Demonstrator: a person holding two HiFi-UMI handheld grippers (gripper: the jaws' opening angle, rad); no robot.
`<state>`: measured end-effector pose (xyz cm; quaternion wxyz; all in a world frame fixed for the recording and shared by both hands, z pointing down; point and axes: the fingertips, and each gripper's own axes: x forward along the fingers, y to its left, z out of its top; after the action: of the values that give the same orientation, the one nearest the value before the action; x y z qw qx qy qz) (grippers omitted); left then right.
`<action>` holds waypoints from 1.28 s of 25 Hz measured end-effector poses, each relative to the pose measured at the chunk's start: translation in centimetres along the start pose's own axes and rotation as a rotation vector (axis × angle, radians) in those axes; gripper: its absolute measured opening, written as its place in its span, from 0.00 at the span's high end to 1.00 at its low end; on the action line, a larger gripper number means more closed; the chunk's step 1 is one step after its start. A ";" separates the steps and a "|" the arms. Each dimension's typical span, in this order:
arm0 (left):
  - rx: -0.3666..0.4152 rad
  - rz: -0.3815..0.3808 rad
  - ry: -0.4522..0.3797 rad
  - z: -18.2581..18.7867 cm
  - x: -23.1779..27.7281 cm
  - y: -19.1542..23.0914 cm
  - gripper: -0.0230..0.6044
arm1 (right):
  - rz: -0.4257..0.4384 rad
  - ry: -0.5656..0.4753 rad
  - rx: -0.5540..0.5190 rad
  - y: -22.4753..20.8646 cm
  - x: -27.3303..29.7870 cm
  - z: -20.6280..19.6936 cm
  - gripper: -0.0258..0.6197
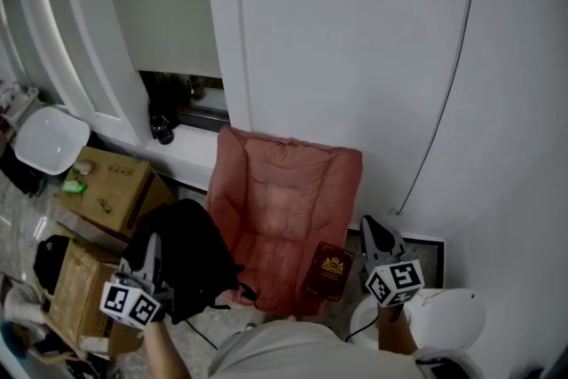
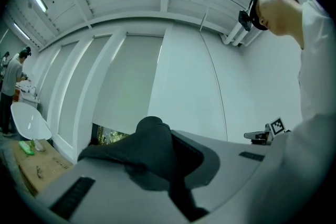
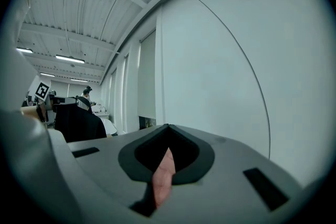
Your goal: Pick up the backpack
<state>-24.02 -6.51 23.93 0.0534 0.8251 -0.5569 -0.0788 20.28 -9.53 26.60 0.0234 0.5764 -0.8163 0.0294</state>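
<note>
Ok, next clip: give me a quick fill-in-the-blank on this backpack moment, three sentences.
1. The left gripper is shut on the black ____.
2. The dark red book with a gold emblem rests on the pink ____.
3. In the head view, the cardboard boxes stand to the ____ of the backpack.
Missing words: backpack; chair; left.

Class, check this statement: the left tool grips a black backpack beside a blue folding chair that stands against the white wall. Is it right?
Not quite. The head view shows the folding chair is pink, not blue. The rest holds: the left tool grips the black backpack beside that chair, which stands against the white wall.
</note>
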 end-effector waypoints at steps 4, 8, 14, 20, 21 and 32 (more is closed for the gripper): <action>0.031 0.034 -0.008 0.9 -1.7 0.0 0.94 | -0.017 -0.009 0.011 -0.3 -0.5 0.1 0.93; 0.033 0.056 0.005 0.8 -2.6 0.1 0.94 | -0.038 -0.008 0.013 -0.8 -1.1 0.0 0.93; 0.006 0.056 0.019 0.2 -3.5 -0.1 0.94 | -0.047 -0.004 0.005 -0.9 -1.8 0.5 0.93; -0.005 0.061 -0.017 0.7 -4.9 -0.2 0.94 | -0.032 0.002 -0.014 0.2 -2.0 0.9 0.93; -0.004 0.060 -0.025 0.9 -5.0 -0.3 0.94 | -0.030 0.001 -0.017 0.4 -1.9 1.1 0.93; 0.036 0.037 -0.032 1.6 -5.3 -1.0 0.94 | -0.047 -0.011 -0.021 0.6 -2.9 1.3 0.93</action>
<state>-25.40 -1.21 22.54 0.0312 0.8142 -0.5740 -0.0812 20.65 -6.66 25.09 0.0258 0.5951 -0.8030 0.0168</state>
